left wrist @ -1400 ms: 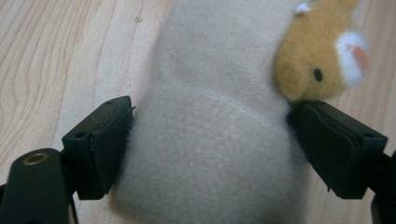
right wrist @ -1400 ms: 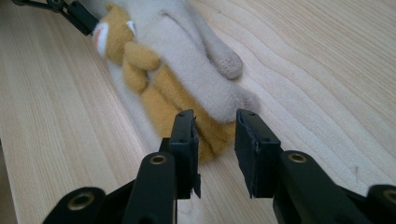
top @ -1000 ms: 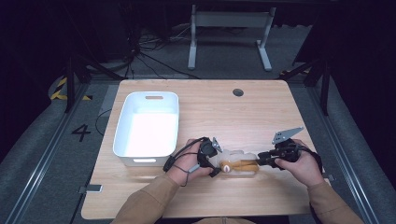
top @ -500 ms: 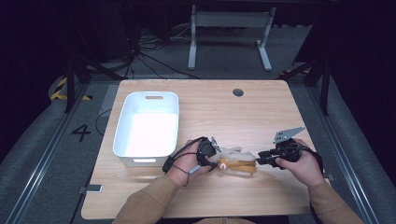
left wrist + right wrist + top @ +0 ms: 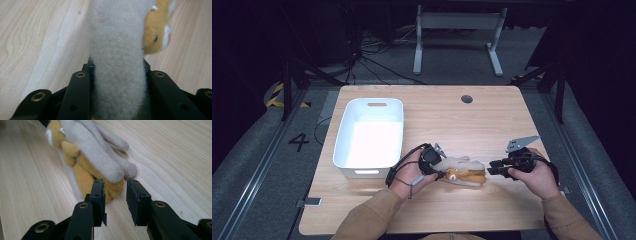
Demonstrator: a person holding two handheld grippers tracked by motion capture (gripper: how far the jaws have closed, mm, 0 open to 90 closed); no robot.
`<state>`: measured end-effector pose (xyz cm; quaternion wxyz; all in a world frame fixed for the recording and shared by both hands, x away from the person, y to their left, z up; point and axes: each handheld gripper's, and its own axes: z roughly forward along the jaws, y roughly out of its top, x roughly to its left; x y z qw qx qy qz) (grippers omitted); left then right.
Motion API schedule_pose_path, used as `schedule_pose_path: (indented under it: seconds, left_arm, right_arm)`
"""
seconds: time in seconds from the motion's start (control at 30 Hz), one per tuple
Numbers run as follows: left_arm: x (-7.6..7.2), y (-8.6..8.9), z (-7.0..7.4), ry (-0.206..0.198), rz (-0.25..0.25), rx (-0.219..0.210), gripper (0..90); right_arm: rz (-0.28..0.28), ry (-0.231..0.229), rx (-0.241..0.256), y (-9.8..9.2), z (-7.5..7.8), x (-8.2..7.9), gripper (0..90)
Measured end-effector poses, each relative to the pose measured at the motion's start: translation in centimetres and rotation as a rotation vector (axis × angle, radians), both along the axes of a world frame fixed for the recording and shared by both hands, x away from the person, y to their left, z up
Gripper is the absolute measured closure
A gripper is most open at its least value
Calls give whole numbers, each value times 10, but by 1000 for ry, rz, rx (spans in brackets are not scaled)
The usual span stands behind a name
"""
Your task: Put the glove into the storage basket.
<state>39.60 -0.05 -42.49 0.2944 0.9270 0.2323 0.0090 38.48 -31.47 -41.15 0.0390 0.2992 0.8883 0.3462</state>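
Left tongs: closed on a grey plush limb of the soft toy, which fills the gap between the two black jaws. In the left gripper view the limb runs straight up from the jaws, with the toy's orange face just beside it at upper right. In the high view these tongs sit at the toy's left end, held in the person's left hand.

Right tongs: jaws apart by a narrow gap, nothing between them. Their tips stand just short of the toy's lower end; contact with the orange plush cannot be confirmed. In the high view these tongs lie at the toy's right end, held in the right hand, with the grey three-cornered plate on top.

Soft toy: lying on its side on the wooden surface, between the two tongs, near the front edge. Grey upper parts, orange-tan body.

White bin: standing on the surface to the left of the left hand, close to it, apart from the toy.
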Motion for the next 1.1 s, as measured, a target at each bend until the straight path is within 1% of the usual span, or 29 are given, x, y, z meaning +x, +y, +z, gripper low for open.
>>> schedule_pose_path:
  seconds: [0.07,0.1,0.17,0.2,0.23,0.43,0.67,0.73,0.8,0.83,0.9,0.97,1.07,1.1]
  left_arm:
    - [-2,2,6,-9,-2,-19,677]
    - [-3,3,9,-7,-1,-25,676]
    - [-4,7,15,-13,1,-42,676]
    - [-4,8,17,0,6,-50,676]
    - [-4,11,20,-2,6,-57,676]
    - [-5,25,33,0,49,-100,674]
    - [-4,44,44,-3,107,-127,671]
    - [-5,49,48,-13,126,-130,671]
    - [-6,54,52,-10,141,-143,671]
    - [-6,57,54,-9,148,-148,670]
    - [-6,61,58,-11,162,-156,670]
    - [-7,66,62,-19,174,-163,669]
    - [-6,71,69,-23,193,-174,668]
    - [-6,74,72,-27,196,-173,667]
  right_arm:
    - [0,-2,0,0,0,0,673]
    - [-3,-3,2,-1,0,1,673]
    - [-6,-8,6,-1,1,1,673]
    - [-8,-9,7,-1,2,1,673]
    - [-8,-8,10,-1,2,1,673]
    - [-12,-10,16,-1,3,5,672]
    - [-16,-3,21,1,2,11,672]
    - [-14,-4,23,2,2,12,672]
    - [-14,-2,25,3,2,14,671]
    - [-10,-7,25,4,2,15,671]
    - [-7,-1,26,6,1,17,671]
    - [-3,5,26,7,1,18,669]
    - [3,1,26,9,0,21,669]
    - [3,7,27,9,0,21,668]
